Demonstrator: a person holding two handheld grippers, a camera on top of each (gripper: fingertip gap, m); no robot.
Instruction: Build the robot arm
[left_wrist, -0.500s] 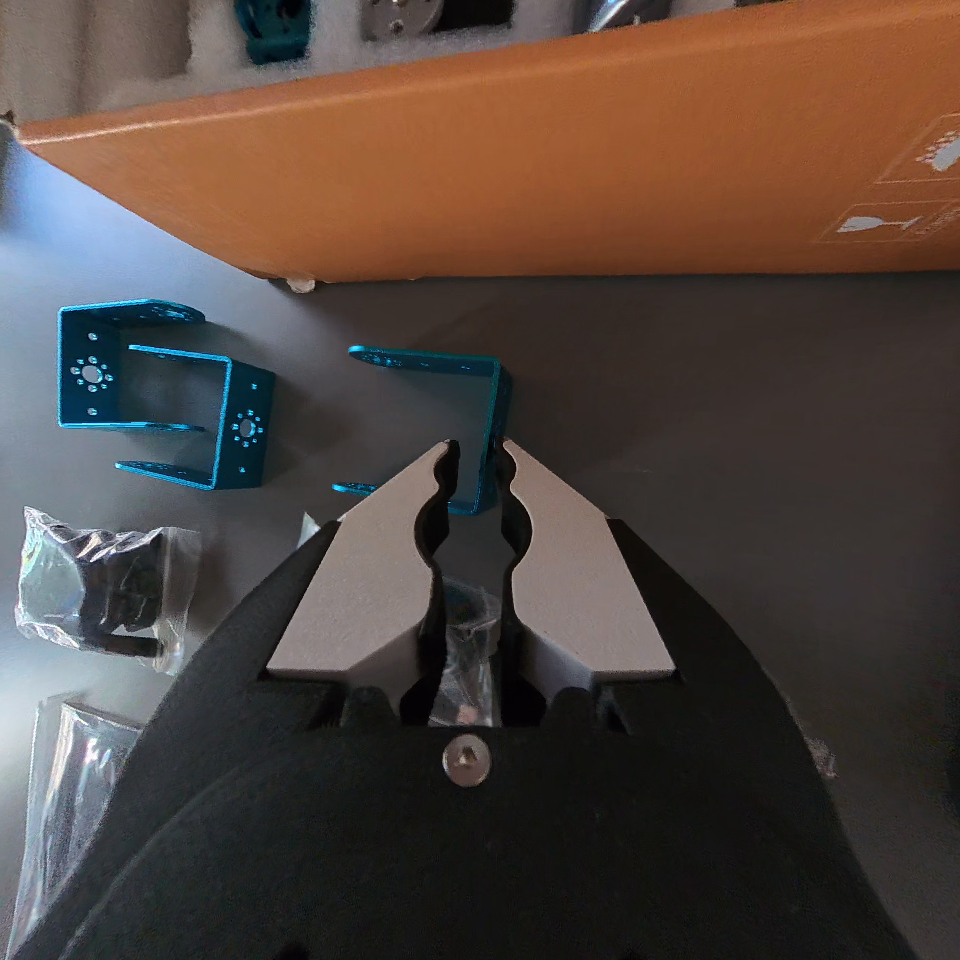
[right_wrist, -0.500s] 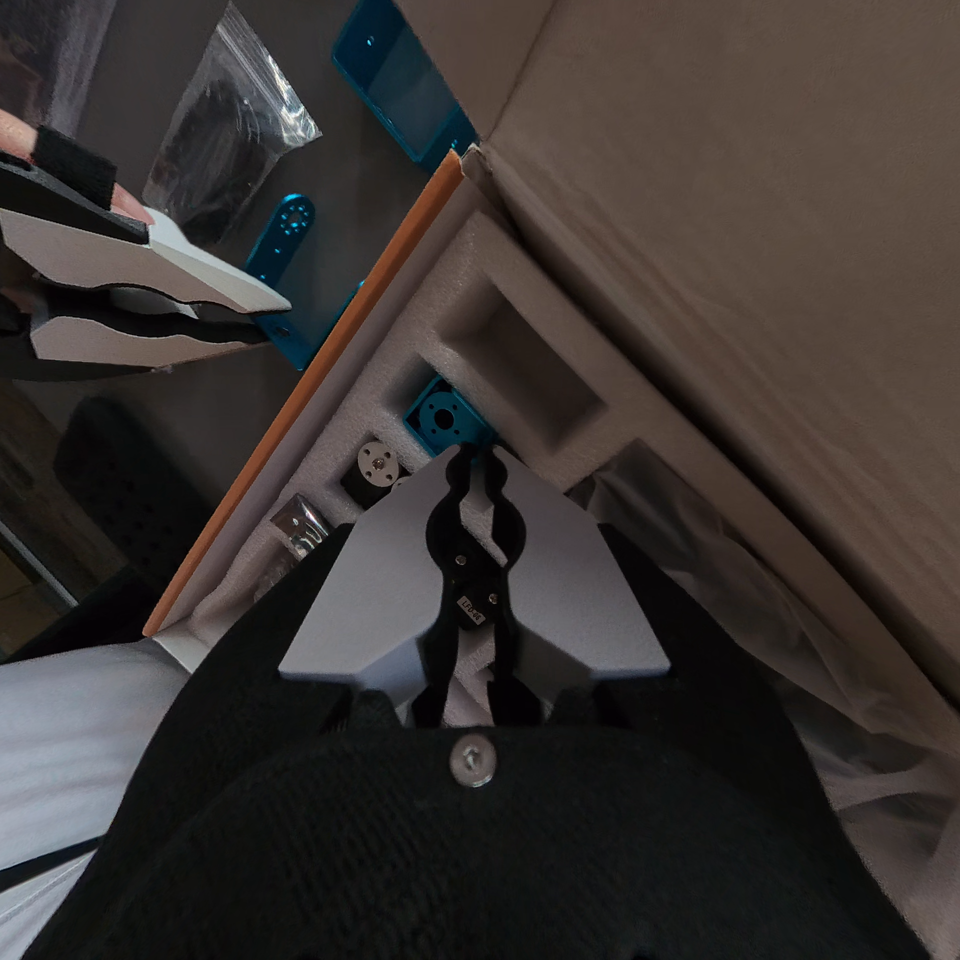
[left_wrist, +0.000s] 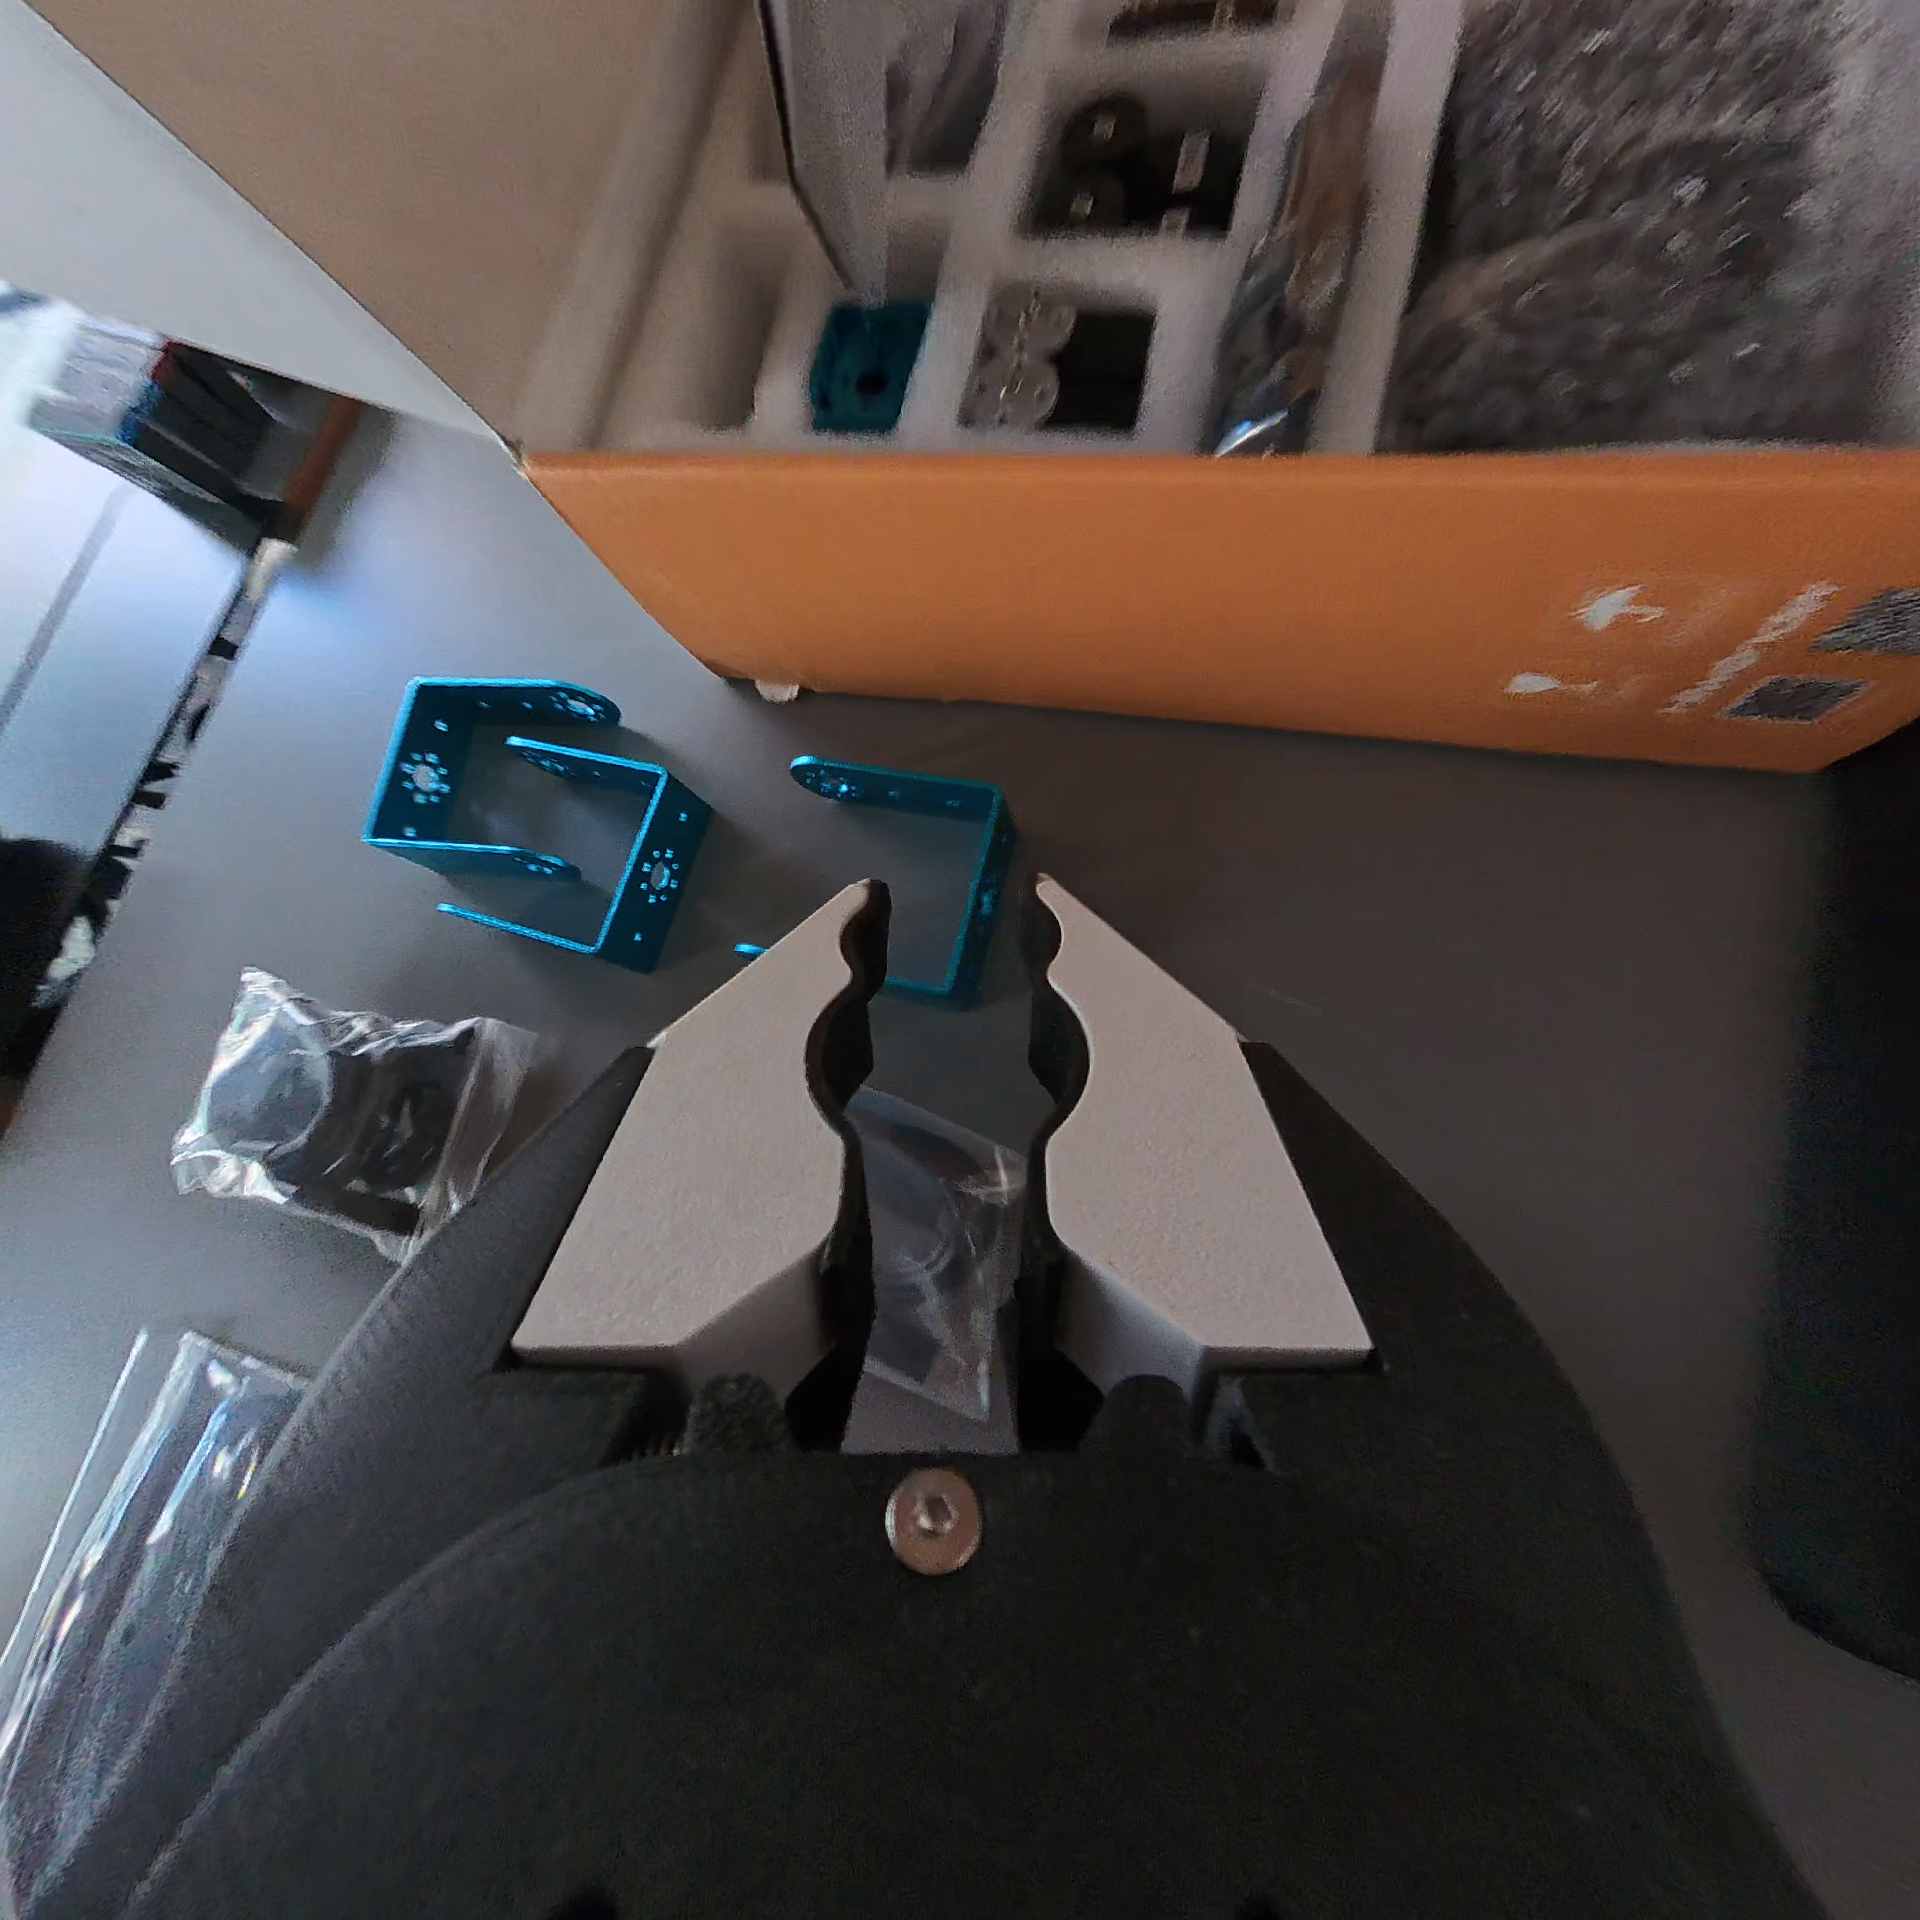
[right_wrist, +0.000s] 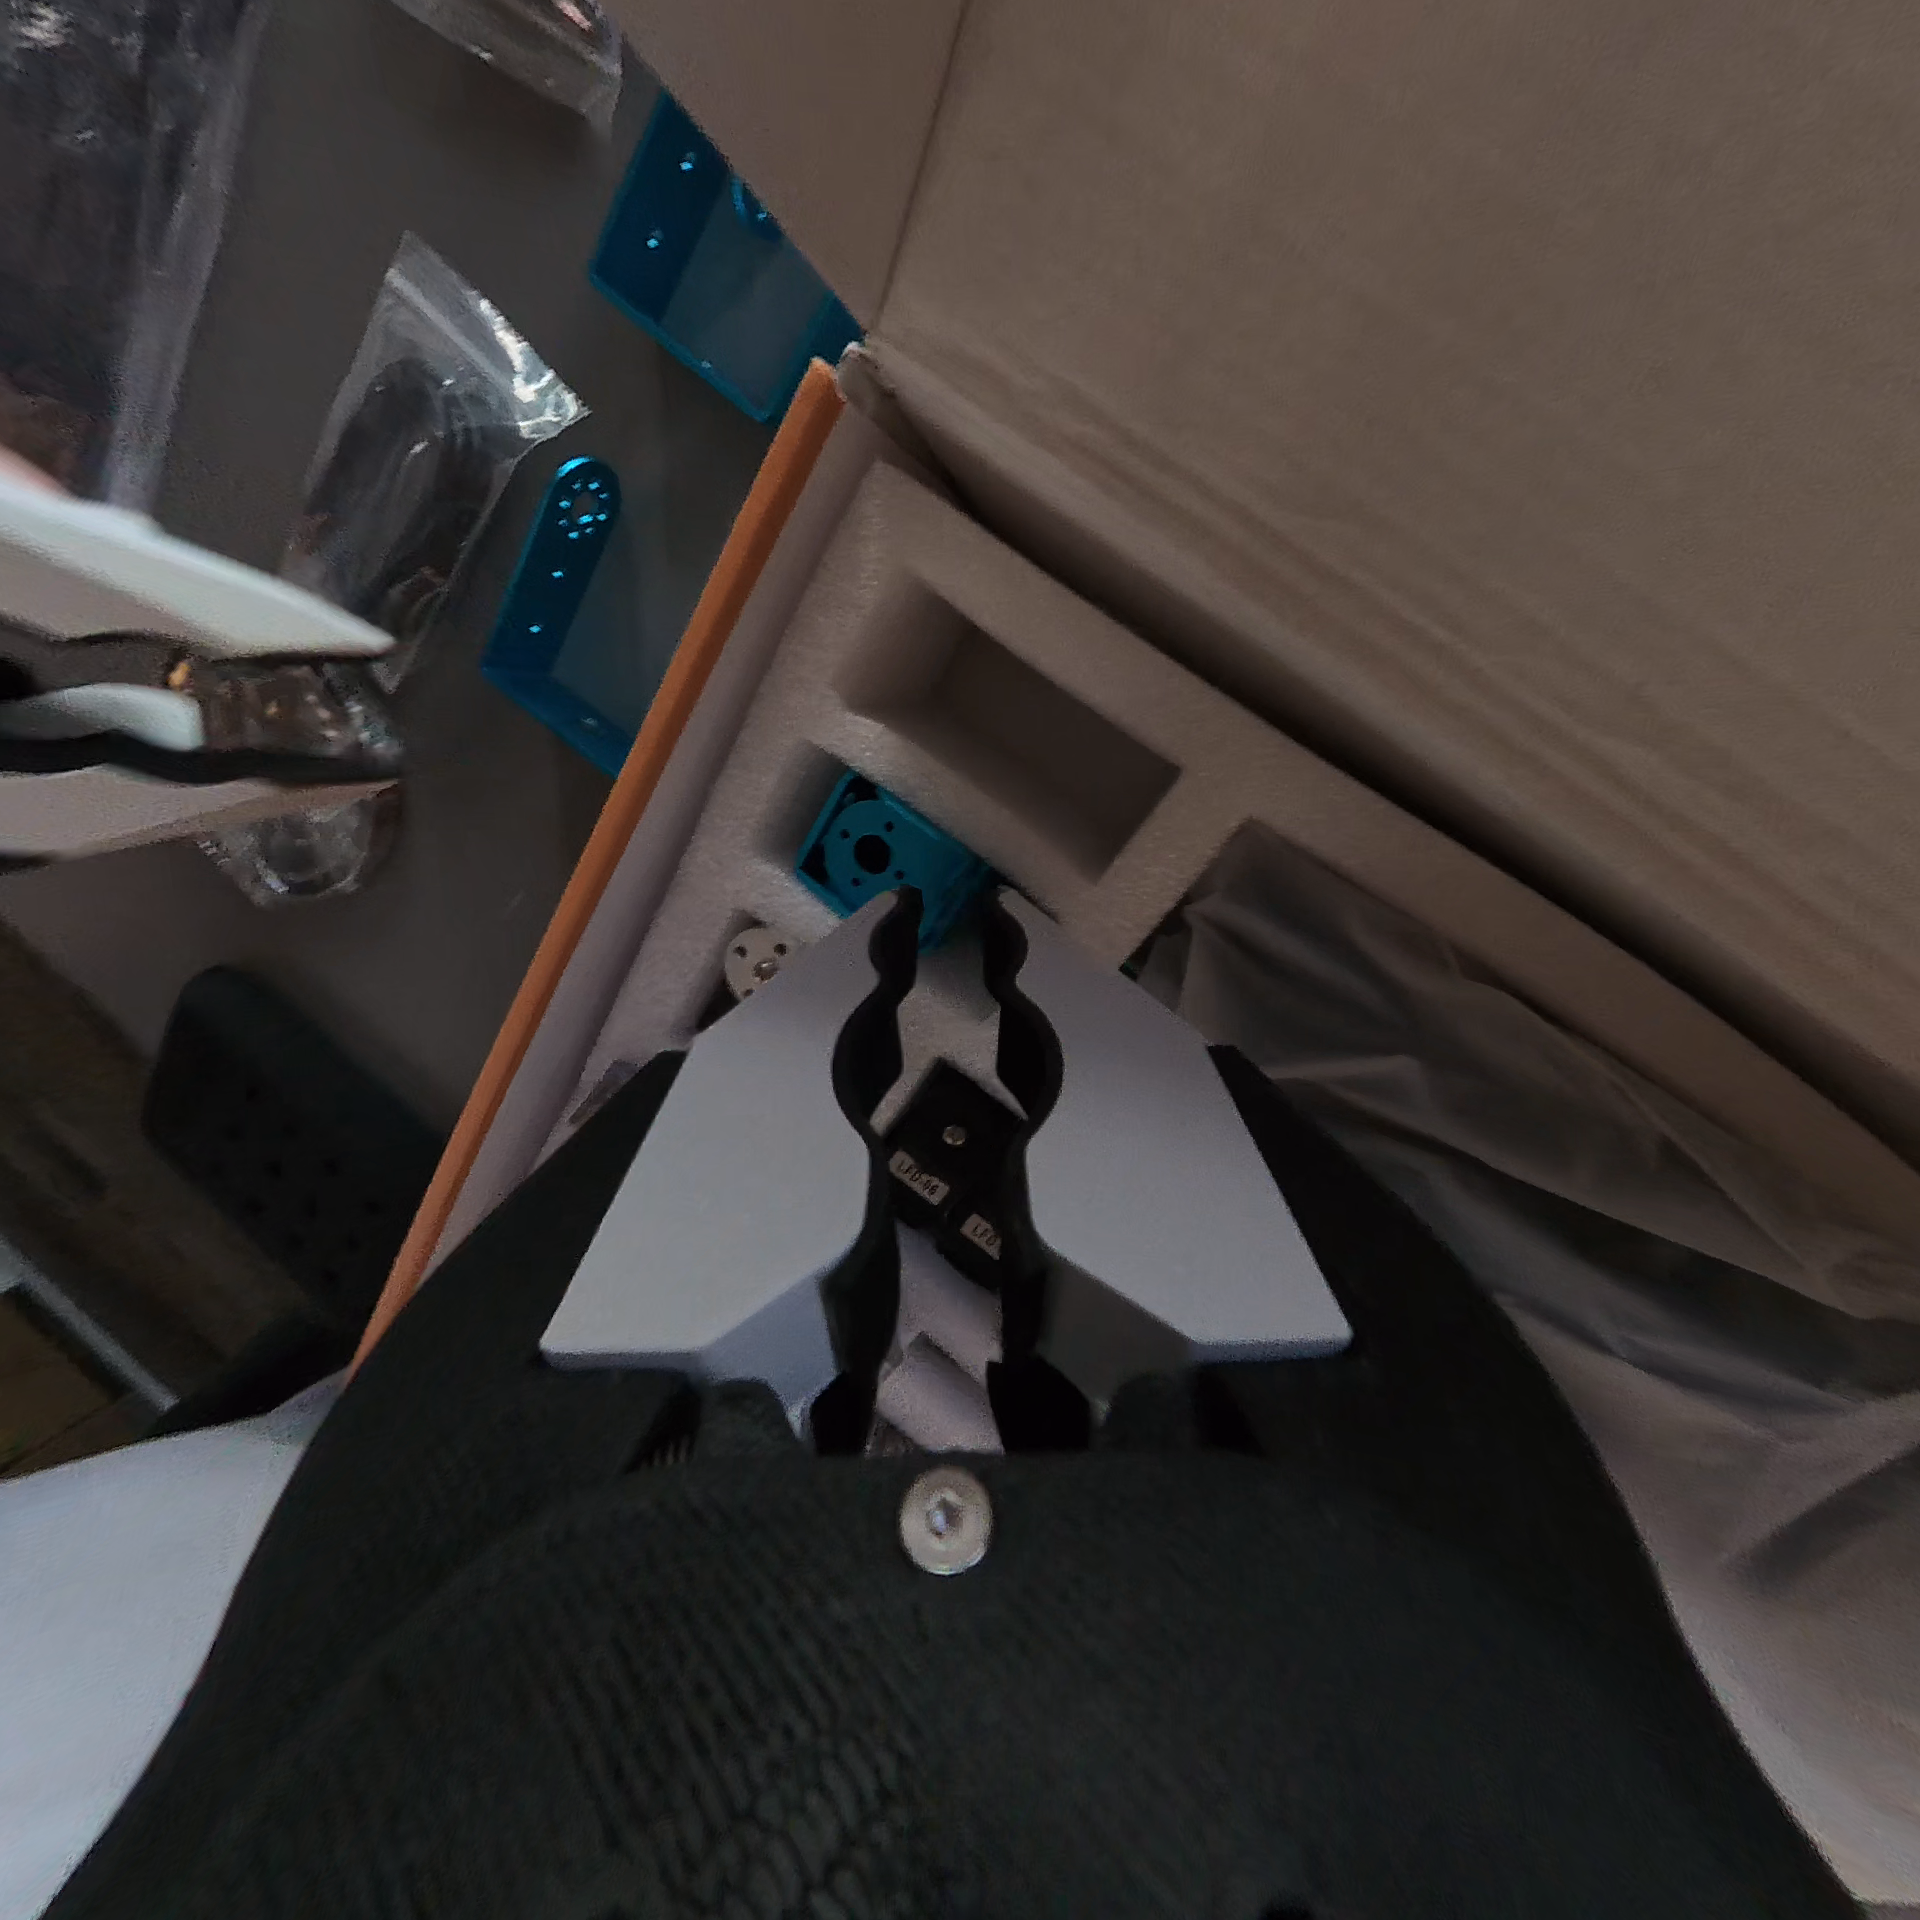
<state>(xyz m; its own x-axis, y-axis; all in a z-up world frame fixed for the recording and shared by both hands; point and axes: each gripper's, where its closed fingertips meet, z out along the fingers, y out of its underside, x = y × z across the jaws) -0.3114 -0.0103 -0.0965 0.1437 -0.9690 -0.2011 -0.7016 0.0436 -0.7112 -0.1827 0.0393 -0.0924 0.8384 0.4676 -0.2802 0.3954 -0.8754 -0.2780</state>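
Observation:
My left gripper (left_wrist: 954, 885) is open, with nothing in it. It hovers over a blue U-shaped bracket (left_wrist: 904, 795) that lies on the dark table, and its fingertips stand on either side of the bracket's right wall. It also shows at the left of the right wrist view (right_wrist: 384, 717). My right gripper (right_wrist: 951, 906) is inside the orange box (right_wrist: 644, 790), over the white foam insert (right_wrist: 883, 540). Its jaws are a narrow gap apart and hold nothing. Its tips sit just short of a blue part (right_wrist: 868, 847) in a foam slot. A black servo (right_wrist: 940, 1138) shows below, between the fingers.
Two more blue brackets (left_wrist: 657, 878) lie nested to the left. Clear bags of black parts (left_wrist: 343, 1112) (left_wrist: 940, 1226) lie nearer on the table. The box's open flap (right_wrist: 1403, 364) stands to the right, above crumpled plastic wrap (right_wrist: 1455, 1195). One long foam slot (right_wrist: 1018, 748) is empty. The gap from one gripper's tips to the other's is roughly 15 centimeters. It is some 6 centimeters from my right tips to the white foam insert (right_wrist: 883, 540).
My left gripper has opened, let go of the blue bracket's wall and drawn back upward. The inside of the box now shows in its view. The right gripper has hardly moved.

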